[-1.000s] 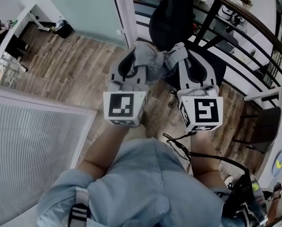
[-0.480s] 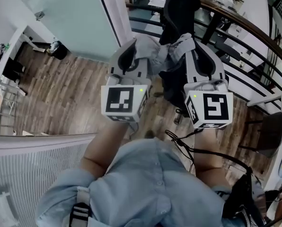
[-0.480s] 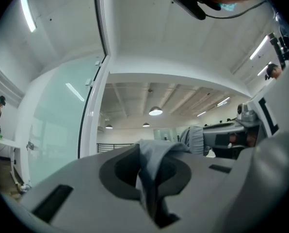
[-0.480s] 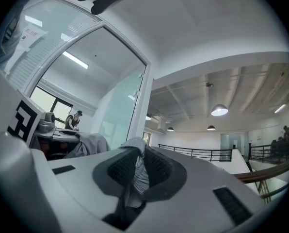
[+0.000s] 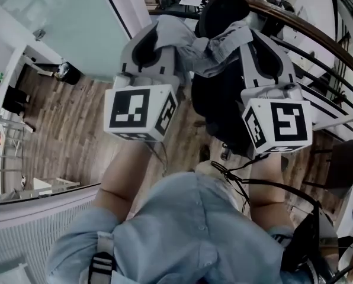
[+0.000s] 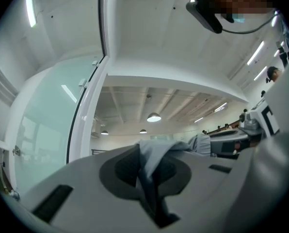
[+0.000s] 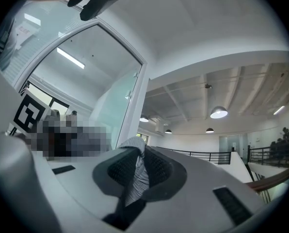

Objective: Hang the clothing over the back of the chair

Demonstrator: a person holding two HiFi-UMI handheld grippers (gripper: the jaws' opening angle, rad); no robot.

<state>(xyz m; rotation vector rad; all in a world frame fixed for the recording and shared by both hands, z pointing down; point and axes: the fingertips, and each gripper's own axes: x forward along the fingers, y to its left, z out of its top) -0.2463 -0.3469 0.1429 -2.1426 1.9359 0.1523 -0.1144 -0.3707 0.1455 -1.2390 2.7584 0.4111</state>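
A grey piece of clothing [image 5: 205, 51] hangs bunched between my two grippers, raised in front of the black office chair [image 5: 219, 102], about level with its headrest [image 5: 222, 7]. My left gripper [image 5: 167, 35] is shut on the cloth's left end, and the fabric [image 6: 152, 161] is pinched between its jaws. My right gripper [image 5: 243, 35] is shut on the right end, with ribbed fabric [image 7: 135, 171] clamped between its pads. Both grippers point slightly upward, side by side. The chair's seat is hidden behind the grippers and the cloth.
A wooden handrail on black railing [image 5: 301, 25] curves behind the chair. A glass partition with a white frame [image 5: 114, 5] stands at the left over wood flooring [image 5: 70, 108]. A second dark chair [image 5: 336, 161] sits at the right. Cables [image 5: 247, 182] trail by my body.
Both grippers have lifted the clothing together and carried it forward, from above the chair's seat to beside its headrest. Both grips have stayed the same.
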